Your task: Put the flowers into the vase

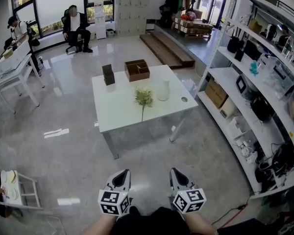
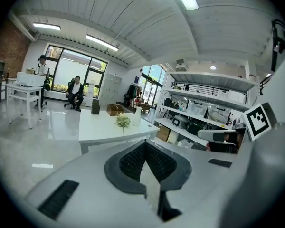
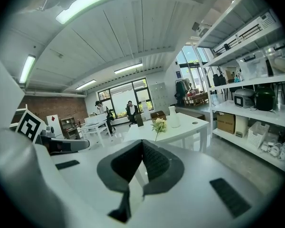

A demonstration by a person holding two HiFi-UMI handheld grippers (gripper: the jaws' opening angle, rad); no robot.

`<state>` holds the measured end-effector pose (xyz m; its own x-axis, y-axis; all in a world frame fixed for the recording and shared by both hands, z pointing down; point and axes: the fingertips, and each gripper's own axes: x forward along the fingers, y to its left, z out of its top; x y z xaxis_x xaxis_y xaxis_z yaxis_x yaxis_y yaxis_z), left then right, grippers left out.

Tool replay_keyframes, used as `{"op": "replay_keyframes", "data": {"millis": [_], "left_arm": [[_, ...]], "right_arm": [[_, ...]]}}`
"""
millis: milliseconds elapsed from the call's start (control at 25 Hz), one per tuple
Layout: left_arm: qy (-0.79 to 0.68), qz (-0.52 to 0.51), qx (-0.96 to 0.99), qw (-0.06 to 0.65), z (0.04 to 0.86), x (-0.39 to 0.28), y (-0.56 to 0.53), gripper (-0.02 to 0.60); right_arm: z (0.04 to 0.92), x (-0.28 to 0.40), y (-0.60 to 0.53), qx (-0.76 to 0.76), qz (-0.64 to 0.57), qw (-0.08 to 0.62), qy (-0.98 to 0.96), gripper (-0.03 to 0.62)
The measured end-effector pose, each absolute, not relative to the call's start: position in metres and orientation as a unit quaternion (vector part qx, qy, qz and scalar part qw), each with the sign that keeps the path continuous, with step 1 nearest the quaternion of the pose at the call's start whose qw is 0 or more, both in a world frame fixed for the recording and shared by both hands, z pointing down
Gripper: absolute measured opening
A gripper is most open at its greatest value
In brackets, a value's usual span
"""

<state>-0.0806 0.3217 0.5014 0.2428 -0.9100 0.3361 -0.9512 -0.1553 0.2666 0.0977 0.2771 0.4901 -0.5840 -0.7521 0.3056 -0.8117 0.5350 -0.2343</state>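
Observation:
A stem of pale green-white flowers (image 1: 143, 98) lies on the white table (image 1: 117, 112), its stalk pointing toward me. Just right of it stands a white vase (image 1: 163, 90). Both grippers are far short of the table, low at the bottom of the head view: the left gripper (image 1: 122, 173) and the right gripper (image 1: 175, 173) point toward the table. Each has its jaws closed with nothing between them. The left gripper view shows the flowers (image 2: 123, 121) and the vase (image 2: 136, 118) far off beyond the left gripper (image 2: 145, 144). In the right gripper view, flowers (image 3: 158, 125) and vase (image 3: 173, 117) appear beyond the right gripper (image 3: 142, 144).
A brown open box (image 1: 137, 70) and a dark small box (image 1: 108, 74) sit at the table's far side. Metal shelving (image 1: 255, 82) full of appliances runs along the right. A seated person (image 1: 76, 28) and desks are at the back left; a small rack (image 1: 17, 190) stands near left.

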Motion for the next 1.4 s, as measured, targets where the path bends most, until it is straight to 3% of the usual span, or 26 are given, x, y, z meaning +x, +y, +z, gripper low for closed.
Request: {"op": "replay_keyframes", "data": {"millis": [480, 1120, 1400], "left_arm": [[-0.607, 0.058, 0.758, 0.231, 0.521, -0.088, 0.274, 0.003], [-0.665, 0.071, 0.712, 0.213, 0.503, -0.074, 0.044, 0.003], [-0.679, 0.069, 0.7, 0.209, 0.495, -0.084, -0.001, 0.003]], "right_arm": [[0.505, 0.083, 0.23, 0.448, 0.189, 0.082, -0.87, 0.003], [0.481, 0.07, -0.026, 0.357, 0.16, 0.067, -0.918, 0.003], [0.478, 0.061, -0.073, 0.344, 0.168, 0.067, -0.922, 0.003]]}}
